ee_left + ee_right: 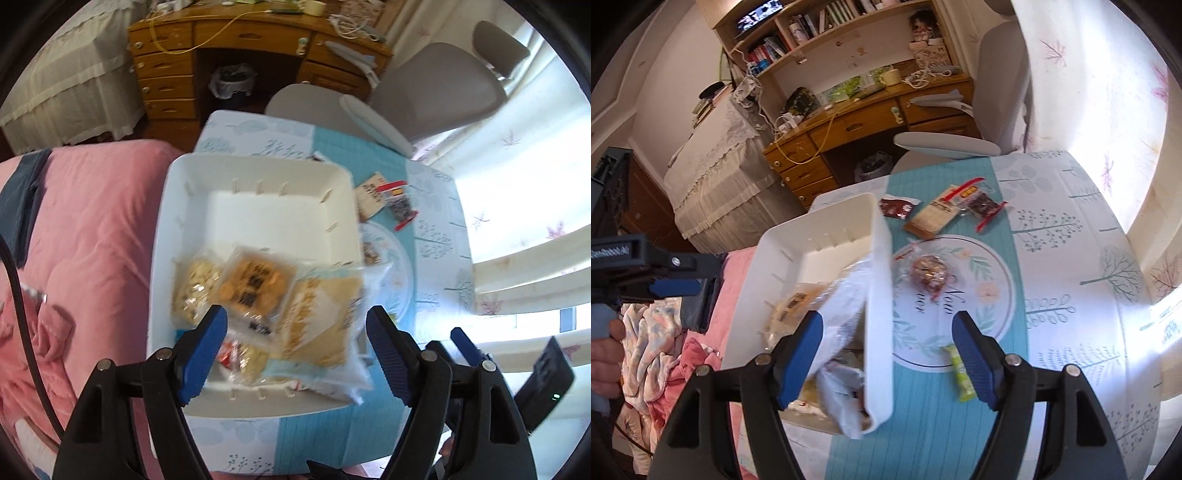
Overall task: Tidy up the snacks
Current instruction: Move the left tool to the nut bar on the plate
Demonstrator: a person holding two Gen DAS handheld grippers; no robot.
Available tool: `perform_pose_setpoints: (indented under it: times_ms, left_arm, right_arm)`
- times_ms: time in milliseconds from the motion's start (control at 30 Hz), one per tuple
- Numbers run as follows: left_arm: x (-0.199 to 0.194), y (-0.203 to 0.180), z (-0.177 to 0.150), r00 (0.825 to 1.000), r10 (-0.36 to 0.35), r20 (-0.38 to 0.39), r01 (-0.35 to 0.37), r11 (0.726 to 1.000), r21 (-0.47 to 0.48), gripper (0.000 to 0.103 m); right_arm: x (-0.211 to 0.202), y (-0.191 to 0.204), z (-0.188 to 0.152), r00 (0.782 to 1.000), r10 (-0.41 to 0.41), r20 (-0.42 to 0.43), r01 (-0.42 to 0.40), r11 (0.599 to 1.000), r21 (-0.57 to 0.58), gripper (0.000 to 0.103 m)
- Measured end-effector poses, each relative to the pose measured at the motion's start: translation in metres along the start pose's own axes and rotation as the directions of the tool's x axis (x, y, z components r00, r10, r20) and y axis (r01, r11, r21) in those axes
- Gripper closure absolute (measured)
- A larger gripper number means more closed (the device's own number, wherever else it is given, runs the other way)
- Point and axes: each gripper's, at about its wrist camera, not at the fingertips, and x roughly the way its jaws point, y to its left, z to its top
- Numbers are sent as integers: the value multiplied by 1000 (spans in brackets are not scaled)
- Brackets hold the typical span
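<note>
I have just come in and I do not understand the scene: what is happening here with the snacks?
A person holds two grippers above a table and sorts snacks into a white bin. Several packets already lie in it, and one large bag hangs over its rim. The left gripper and the right gripper are both open and hold nothing. A green bar and other snacks wait on the tablecloth.

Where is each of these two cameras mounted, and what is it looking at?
Left wrist: on the left gripper, looking down into the white bin of snack packs; its own open blue fingers show.
Right wrist: on the right gripper, above the bin's rim and the table; its open fingers and, far left, the left gripper show.
Both see the bin, table and desk.
</note>
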Motion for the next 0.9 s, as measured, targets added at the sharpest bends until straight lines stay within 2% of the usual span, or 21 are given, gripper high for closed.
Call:
perform_pose_setpoints:
  times_ms: [233, 333, 467, 533, 633, 733, 833, 900]
  left_arm:
    - [8, -40, 39, 1000, 17, -9, -16, 988, 152, 27]
    - [15, -60, 58, 999, 36, -22, -30, 970, 243, 27]
    - [25, -90, 83, 997, 62, -44, -41, 924, 381, 26]
    - [31, -102, 93, 996, 69, -63, -36, 907, 420, 26]
    - [40, -123, 102, 993, 93, -76, -43, 867, 497, 19]
    - [56, -146, 103, 988, 122, -97, -41, 806, 590, 19]
    - [79, -168, 96, 976, 166, -142, -26, 735, 678, 17]
    - [101, -182, 87, 962, 213, -171, -18, 675, 737, 17]
  right_arm:
    - [5, -31, -2, 997, -47, -69, 50, 998, 37, 26]
    - [11, -38, -10, 992, -58, -115, 63, 997, 36, 26]
    - [19, -45, -20, 985, -69, -159, 76, 996, 38, 26]
    - [26, -47, -25, 979, -74, -190, 81, 996, 30, 26]
    - [36, -49, -33, 971, -103, -215, 105, 994, 2, 26]
    - [47, -49, -39, 966, -129, -226, 124, 992, -35, 26]
    - [56, -49, -45, 963, -159, -219, 142, 986, -89, 26]
    - [61, -49, -47, 960, -172, -222, 149, 982, -117, 26]
